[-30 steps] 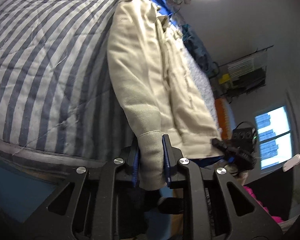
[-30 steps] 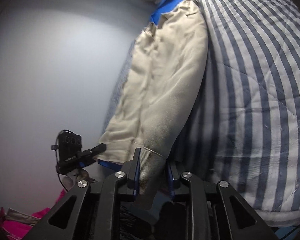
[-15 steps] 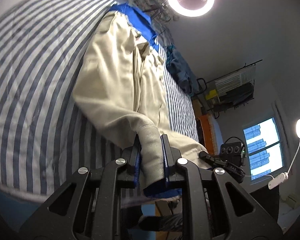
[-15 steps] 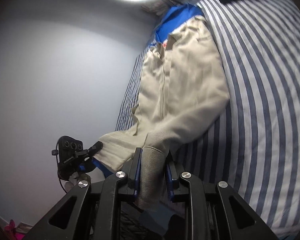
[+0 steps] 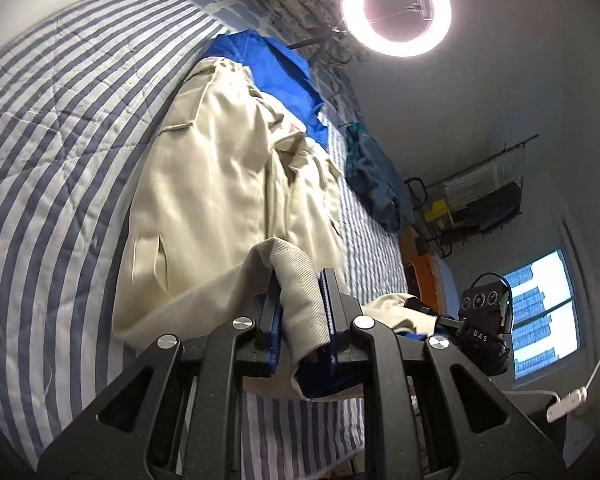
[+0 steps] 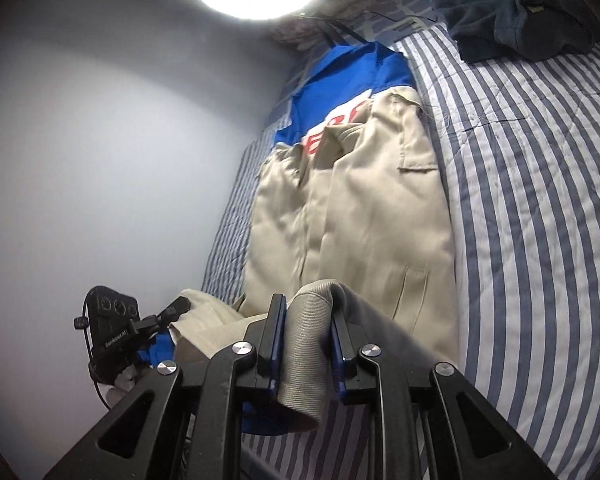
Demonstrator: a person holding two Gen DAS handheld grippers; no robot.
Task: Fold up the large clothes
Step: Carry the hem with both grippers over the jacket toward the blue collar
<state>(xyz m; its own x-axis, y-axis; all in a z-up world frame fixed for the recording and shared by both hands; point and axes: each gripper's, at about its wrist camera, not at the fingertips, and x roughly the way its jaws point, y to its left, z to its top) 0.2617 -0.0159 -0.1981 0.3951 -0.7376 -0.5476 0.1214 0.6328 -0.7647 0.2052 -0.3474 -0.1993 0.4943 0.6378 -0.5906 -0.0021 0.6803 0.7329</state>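
Observation:
A beige jacket (image 5: pixel 220 184) lies lengthwise on the striped bed, collar at the far end; it also shows in the right wrist view (image 6: pixel 360 216). Its blue lining with red letters (image 6: pixel 340 120) shows at the collar. My left gripper (image 5: pixel 300 284) is shut on the ribbed cuff (image 5: pixel 296 268) of one sleeve, lifted over the jacket's lower part. My right gripper (image 6: pixel 306 312) is shut on the other ribbed cuff (image 6: pixel 308 320), also raised above the hem. The other gripper appears in each view, at the right (image 5: pixel 480 320) and at the left (image 6: pixel 116 332).
The blue-and-white striped quilt (image 5: pixel 52 128) covers the bed. A dark teal garment (image 5: pixel 376 184) lies on the far side of the bed, also in the right wrist view (image 6: pixel 528 36). A ring light (image 5: pixel 396 8) hangs above. A rack (image 5: pixel 476 204) and window (image 5: pixel 540 312) stand at the right.
Both grippers have lifted the sleeve cuffs up and carried them forward over the jacket's lower body. The sleeves now bend back over the jacket instead of hanging off the bed edge.

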